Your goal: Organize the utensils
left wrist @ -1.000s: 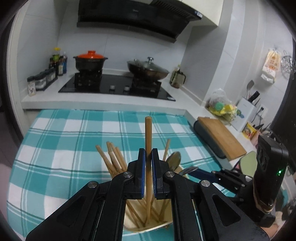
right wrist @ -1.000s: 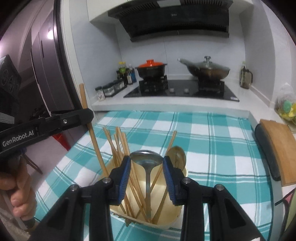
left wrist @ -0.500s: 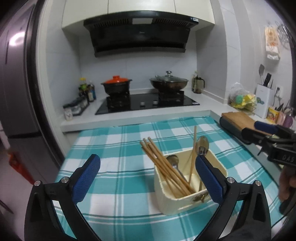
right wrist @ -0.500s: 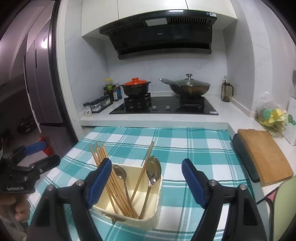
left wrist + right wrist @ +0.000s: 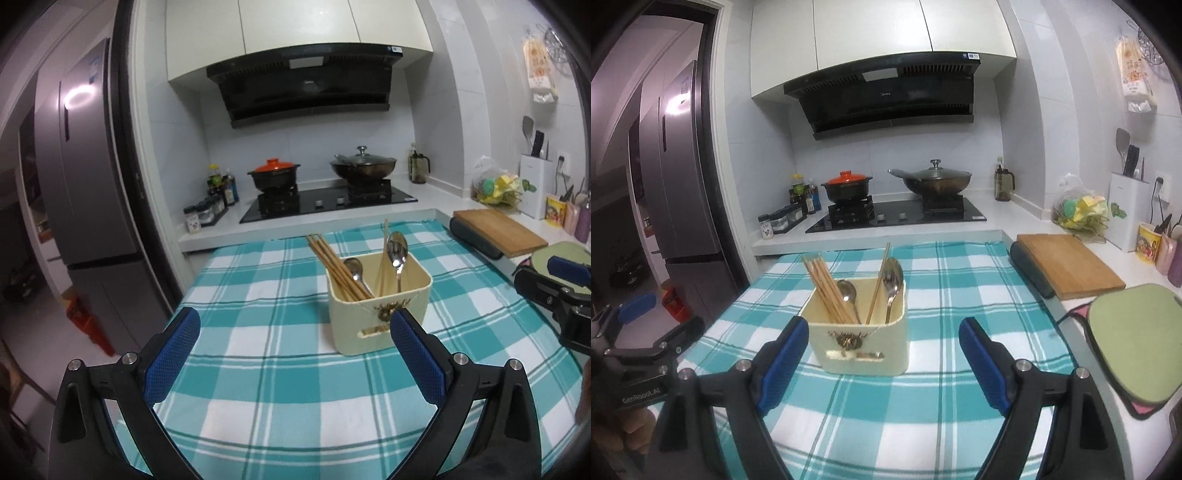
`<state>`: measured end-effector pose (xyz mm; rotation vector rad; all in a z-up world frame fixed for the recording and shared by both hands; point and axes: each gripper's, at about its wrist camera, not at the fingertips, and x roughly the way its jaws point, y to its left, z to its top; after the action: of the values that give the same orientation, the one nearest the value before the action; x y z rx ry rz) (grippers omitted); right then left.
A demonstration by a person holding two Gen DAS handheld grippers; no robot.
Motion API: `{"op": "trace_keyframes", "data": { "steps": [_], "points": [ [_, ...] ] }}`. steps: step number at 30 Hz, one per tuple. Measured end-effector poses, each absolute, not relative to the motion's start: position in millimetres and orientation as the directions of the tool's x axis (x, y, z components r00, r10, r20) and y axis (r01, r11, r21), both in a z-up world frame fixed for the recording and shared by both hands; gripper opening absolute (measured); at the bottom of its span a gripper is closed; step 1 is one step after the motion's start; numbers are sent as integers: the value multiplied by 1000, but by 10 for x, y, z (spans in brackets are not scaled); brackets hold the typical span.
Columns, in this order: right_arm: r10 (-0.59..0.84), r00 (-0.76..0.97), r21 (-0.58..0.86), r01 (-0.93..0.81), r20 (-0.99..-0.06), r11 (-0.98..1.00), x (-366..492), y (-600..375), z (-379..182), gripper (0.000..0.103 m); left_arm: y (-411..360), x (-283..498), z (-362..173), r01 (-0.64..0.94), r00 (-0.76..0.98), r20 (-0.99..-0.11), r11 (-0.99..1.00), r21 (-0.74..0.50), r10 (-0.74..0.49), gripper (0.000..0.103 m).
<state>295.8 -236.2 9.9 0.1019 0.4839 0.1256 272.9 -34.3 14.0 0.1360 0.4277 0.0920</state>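
Below, both the left gripper [image 5: 295, 343] and right gripper [image 5: 882, 350] are gaping wide, empty, while the cream utensil holder [image 5: 860, 343] is hiding the lower ends of its chopsticks [image 5: 831, 291] and spoons [image 5: 892, 284].

Teal-and-white checked cloth [image 5: 942, 406], cream utensil box [image 5: 860, 343], tan chopsticks [image 5: 827, 288], silver spoons [image 5: 892, 284], blue-padded black tools

You are in a home kitchen. Ahead of your claws, a black glass gas hob [image 5: 897, 216] sits in a white worktop [image 5: 1008, 214], carrying a black clay pot with an orange lid [image 5: 847, 186] and a dark lidded wok [image 5: 932, 181]. A black slanted extractor hood [image 5: 882, 96] hangs above them under white cupboards [image 5: 871, 29]. Left stands a tall grey steel fridge [image 5: 88, 166]; right lies a wooden chopping board [image 5: 1067, 264].
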Motion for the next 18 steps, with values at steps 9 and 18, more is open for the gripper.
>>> {"op": "trace_keyframes", "data": {
  "steps": [9, 18],
  "points": [
    [142, 857, 107, -102, -495, 989, 2402, -2212, 21, 85, -267, 2333, 48, -58, 869, -483, 991, 123, 110, 103],
    [134, 832, 91, -101, -539, 991, 2103, -2073, -62, 86, -287, 2091, -62, 2, 842, -538, 998, 68, 35, 103]
  ]
}}
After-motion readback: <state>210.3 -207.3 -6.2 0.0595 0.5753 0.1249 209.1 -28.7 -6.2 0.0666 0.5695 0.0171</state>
